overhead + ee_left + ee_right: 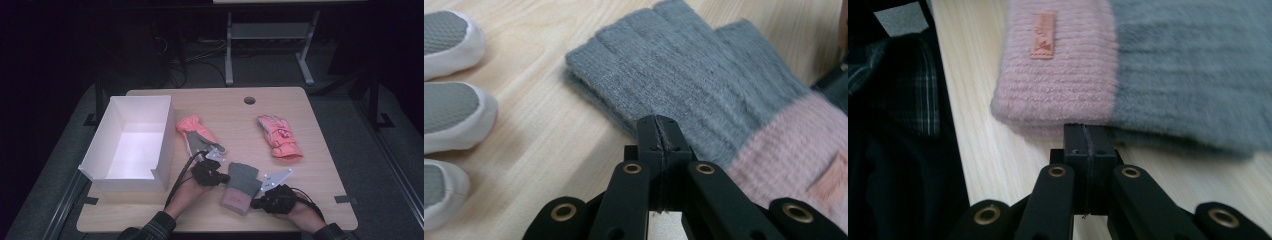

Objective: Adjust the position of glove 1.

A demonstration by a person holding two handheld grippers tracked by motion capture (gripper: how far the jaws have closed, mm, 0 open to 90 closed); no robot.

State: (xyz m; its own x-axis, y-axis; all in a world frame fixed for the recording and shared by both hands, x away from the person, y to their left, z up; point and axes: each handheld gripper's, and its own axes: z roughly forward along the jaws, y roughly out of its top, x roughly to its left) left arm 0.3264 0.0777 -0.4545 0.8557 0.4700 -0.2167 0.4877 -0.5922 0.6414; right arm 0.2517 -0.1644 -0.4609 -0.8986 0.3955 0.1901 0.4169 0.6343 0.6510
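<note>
The knit glove point(704, 85) runs off the right edge in the left gripper view, and its grey half blurs off the right edge in the right gripper view. Three grey fingertips point(446, 112) of another glove are cut by the left edge. The small label point(1043, 35) is too blurred to read.

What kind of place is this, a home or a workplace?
Probably a lab or recording room, not a home. A plain wooden table stands in a dark room with cables on the floor behind. On it lie only staged items: a white box and gloves.
</note>
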